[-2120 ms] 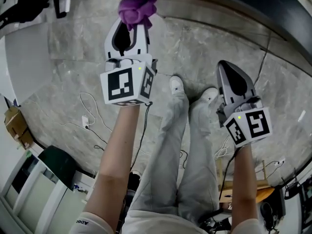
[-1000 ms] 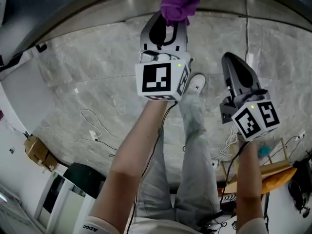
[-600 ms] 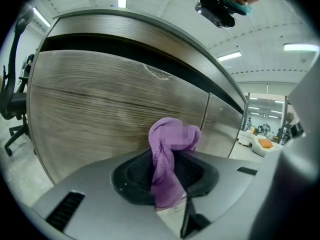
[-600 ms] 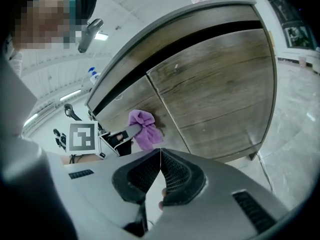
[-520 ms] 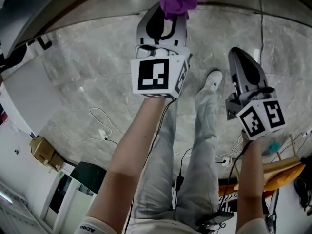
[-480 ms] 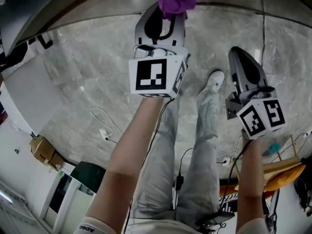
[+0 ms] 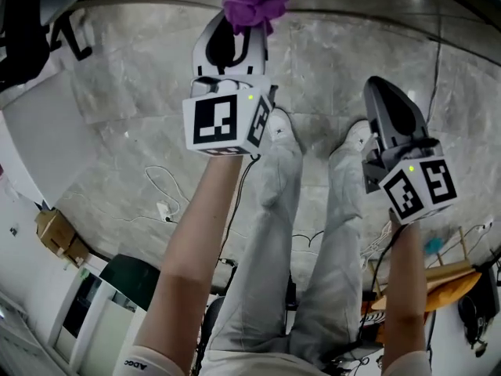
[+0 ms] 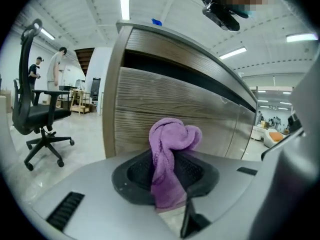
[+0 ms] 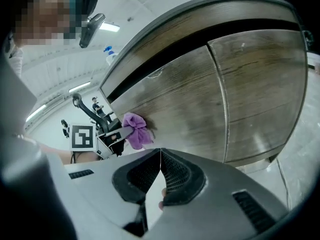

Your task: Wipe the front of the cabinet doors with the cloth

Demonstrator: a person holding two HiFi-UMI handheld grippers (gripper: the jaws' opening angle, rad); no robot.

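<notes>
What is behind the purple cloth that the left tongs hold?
The wood-grain cabinet door. The patch directly behind the cloth is covered from view.

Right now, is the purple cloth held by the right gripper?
No, the right gripper has its jaws closed together with nothing between them, while the left gripper clamps the purple cloth.

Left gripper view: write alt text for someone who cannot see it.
The left gripper is shut on a bunched purple cloth right in front of a wood-grain cabinet door. A black office chair stands at left.
</notes>
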